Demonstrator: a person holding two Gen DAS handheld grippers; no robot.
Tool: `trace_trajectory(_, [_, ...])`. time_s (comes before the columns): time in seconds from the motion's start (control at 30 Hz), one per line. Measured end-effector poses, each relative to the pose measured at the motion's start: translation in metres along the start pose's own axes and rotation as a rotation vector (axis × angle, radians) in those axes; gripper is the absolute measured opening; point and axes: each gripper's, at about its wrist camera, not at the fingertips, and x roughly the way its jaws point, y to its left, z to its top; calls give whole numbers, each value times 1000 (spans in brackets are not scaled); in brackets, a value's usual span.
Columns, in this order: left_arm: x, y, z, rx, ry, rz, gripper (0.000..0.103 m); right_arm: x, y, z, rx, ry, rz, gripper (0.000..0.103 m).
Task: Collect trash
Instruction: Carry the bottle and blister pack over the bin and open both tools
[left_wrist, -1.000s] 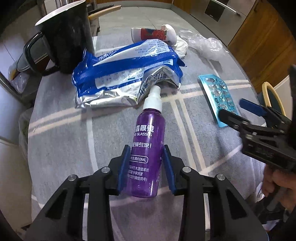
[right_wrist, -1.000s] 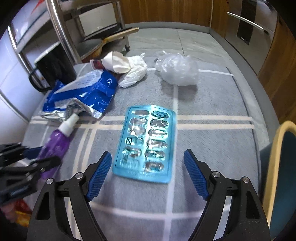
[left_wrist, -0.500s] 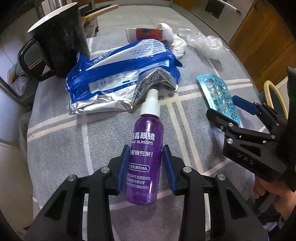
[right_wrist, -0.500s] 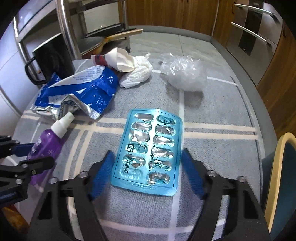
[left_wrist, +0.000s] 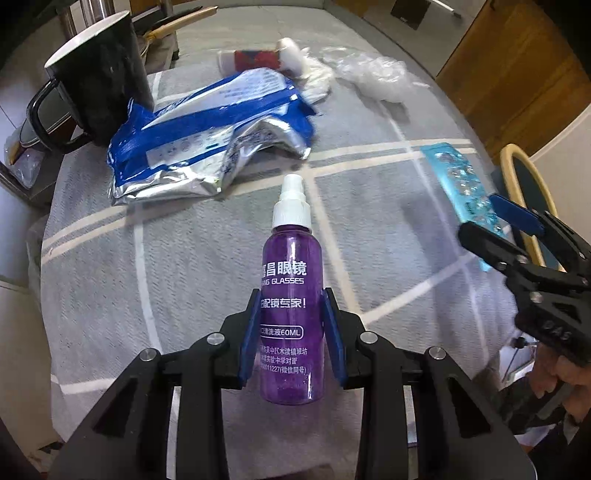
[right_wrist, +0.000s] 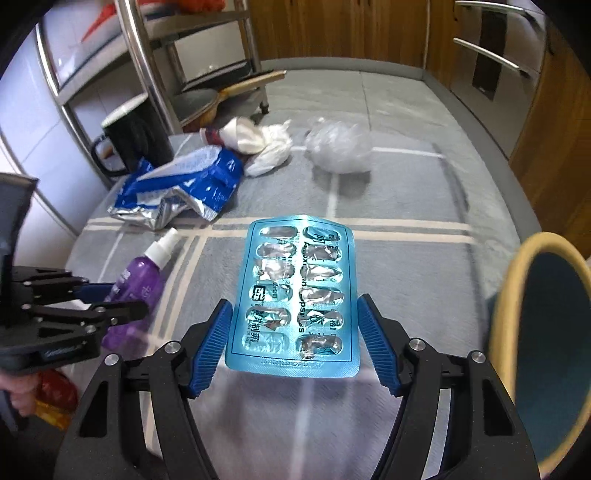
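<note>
The left gripper (left_wrist: 291, 332) pinches a purple spray bottle (left_wrist: 290, 306) by its sides, just in front of the crumpled blue foil bag (left_wrist: 207, 136) on the grey cloth (left_wrist: 192, 266). To the right of the bag, the right gripper (right_wrist: 293, 341), whose jaws have just been closing, clamps a blue pill pack (right_wrist: 297, 291) by its long edges, lifted clear of the cloth.

The purple spray bottle (left_wrist: 291, 314) reads "GLASSES" and "60ML" among Chinese characters.

Home kitchen, wood cabinets (right_wrist: 332, 33), steel-handled oven drawers (right_wrist: 491, 55), metal rack (right_wrist: 147, 74), cloth-covered table (right_wrist: 406, 206), black mug (left_wrist: 99, 77)
</note>
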Motion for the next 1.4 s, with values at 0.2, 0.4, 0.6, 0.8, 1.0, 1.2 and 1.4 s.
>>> trace_trajectory(0.2, [-25, -28, -6, 37, -54, -56, 31, -46, -23, -10, 13, -48, -13, 70])
trace_trajectory(0.4, [-47, -65, 1, 87, -118, -111, 31, -88, -50, -24, 40, -100, -36, 70])
trace_trajectory(0.6, [-61, -100, 10, 125, -159, -140, 31, -118, -77, -35, 94, -147, -57, 70])
trace_trajectory(0.8, [-68, -128, 15, 169, -178, -177, 31, -137, -103, -47, 149, -185, -84, 70])
trace_trajectory(1.0, [-63, -160, 21, 215, -177, -208, 31, -146, -132, -65, 193, -187, -127, 70])
trace_trajectory(1.2, [-58, -198, 29, 252, -178, -236, 31, -148, -165, -79, 265, -181, -157, 70])
trace_trajectory(1.4, [-51, -229, 35, 278, -175, -250, 31, -146, -186, -87, 331, -183, -168, 70])
